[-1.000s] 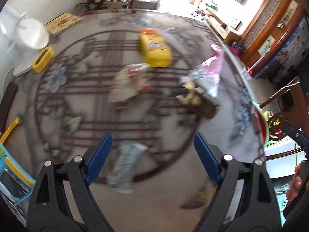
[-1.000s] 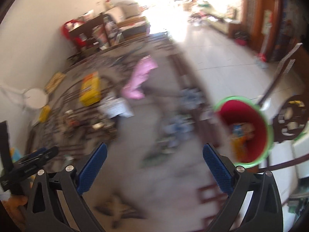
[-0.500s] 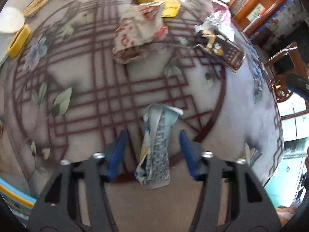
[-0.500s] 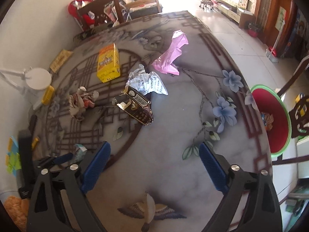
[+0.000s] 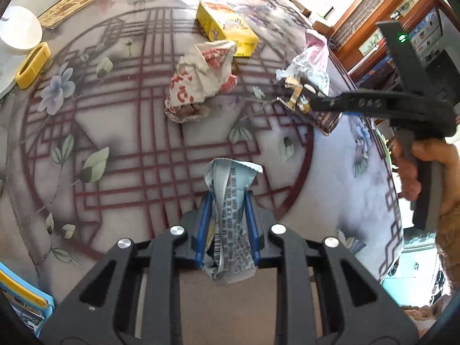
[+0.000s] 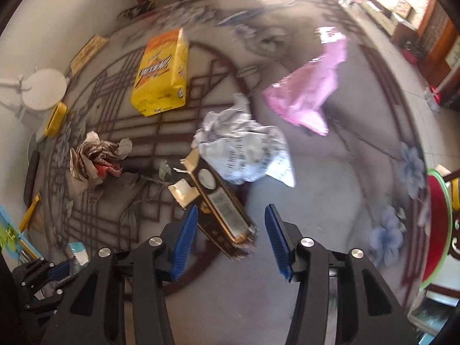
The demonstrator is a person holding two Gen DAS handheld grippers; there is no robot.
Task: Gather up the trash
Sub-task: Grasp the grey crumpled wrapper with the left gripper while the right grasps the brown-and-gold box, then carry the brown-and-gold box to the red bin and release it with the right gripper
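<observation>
A home living room: patterned round table (image 5: pixel 120 155), wooden cabinets (image 5: pixel 371 14), tiled floor (image 6: pixel 402 66)

Wrapper (image 5: pixel 228 201) low centre between left gripper (image 5: pixel 227 224) fingers; crumpled bag (image 5: pixel 201 80) above centre, box (image 5: pixel 225 28) behind it at top; carton (image 6: pixel 221 204) lower centre, between right gripper (image 6: pixel 230 235) fingers.

My round counter (image 5: pixel 120 132) carried a white lamp base (image 6: pixel 44 89) beside a yellow tape dispenser (image 5: pixel 32 61) and a booklet (image 5: pixel 67 10).
</observation>
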